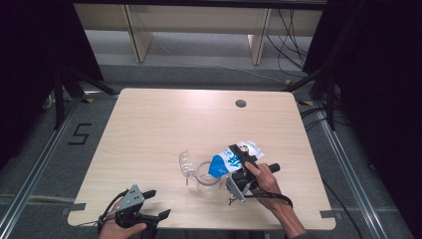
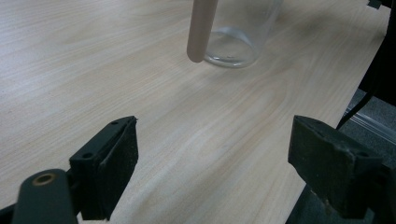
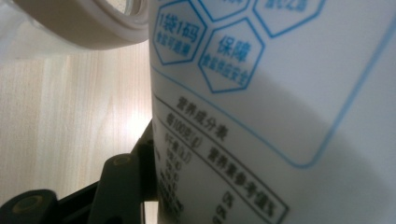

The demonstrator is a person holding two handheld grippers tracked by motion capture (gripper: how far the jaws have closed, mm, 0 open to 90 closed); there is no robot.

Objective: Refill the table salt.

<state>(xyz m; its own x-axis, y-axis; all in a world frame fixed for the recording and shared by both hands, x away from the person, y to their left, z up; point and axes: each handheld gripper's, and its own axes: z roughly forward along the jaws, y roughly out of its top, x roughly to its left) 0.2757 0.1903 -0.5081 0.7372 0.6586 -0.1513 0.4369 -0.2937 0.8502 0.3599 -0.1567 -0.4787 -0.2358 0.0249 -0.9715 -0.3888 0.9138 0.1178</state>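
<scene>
The pouch (image 1: 230, 160) is a soft plastic bag, white with a blue end and blue print, and it lies tilted in the right tongs (image 1: 241, 162) over the middle of the table's near half, its blue end pointing down at the rim of the jar (image 1: 208, 174). In the right gripper view the pouch (image 3: 280, 93) looks smooth and faintly glossy, bulging outward, printed with blue hexagon badges and a table of small dark characters; one black jaw presses against its left side, and the other jaw is hidden behind the bag, so the right tongs are clenched on the pouch. The jar is clear, round and straight-walled, standing upright on the table (image 1: 159, 124), with a pale ring at its mouth and a clear domed lid (image 1: 185, 163) touching its left side. In the left gripper view the jar (image 2: 236, 35) shows a thick glassy base, with a pale, round-ended bar hanging in front of it. The table is light wood-grain laminate with rounded corners and a dark round hole near its far edge. The left tongs (image 1: 154, 204) rest at the near left edge, well apart from the pouch, jaws released and spread wide with nothing between their dark, matte pads (image 2: 119, 163).
</scene>
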